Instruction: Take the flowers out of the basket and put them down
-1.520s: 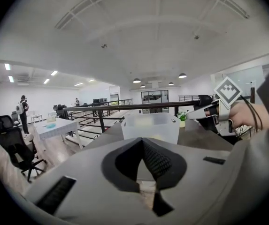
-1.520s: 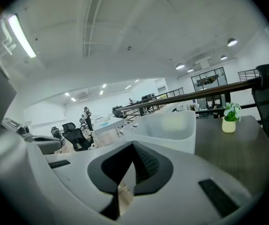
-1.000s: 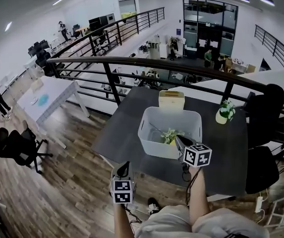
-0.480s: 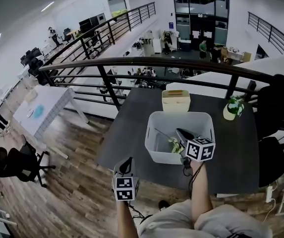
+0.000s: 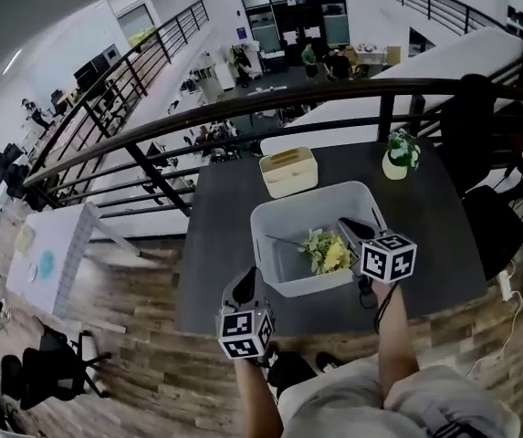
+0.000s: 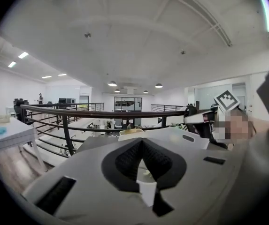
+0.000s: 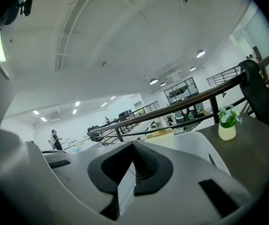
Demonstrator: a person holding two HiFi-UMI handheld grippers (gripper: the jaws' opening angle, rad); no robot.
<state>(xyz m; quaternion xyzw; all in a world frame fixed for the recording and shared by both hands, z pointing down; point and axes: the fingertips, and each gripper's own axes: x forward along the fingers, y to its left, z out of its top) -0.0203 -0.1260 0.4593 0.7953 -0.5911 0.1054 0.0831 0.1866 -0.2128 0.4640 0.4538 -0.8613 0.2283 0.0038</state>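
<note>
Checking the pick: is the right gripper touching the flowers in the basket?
Cannot tell. In the head view the right gripper ends right beside the flowers, with no plain gap or contact; its own view shows shut jaws and no flowers.

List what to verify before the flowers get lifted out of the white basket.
1. Flowers lie inside the white basket: ok.
2. Right gripper is at the basket, beside the flowers: ok.
3. Right fingers apart for a grasp: not ok, they are shut with nothing between them.
4. Left gripper is outside the basket: ok, it is at the near table edge.
5. Bare table for putting down: ok, left of the basket.
6. Stems free of snags: cannot tell.
</note>
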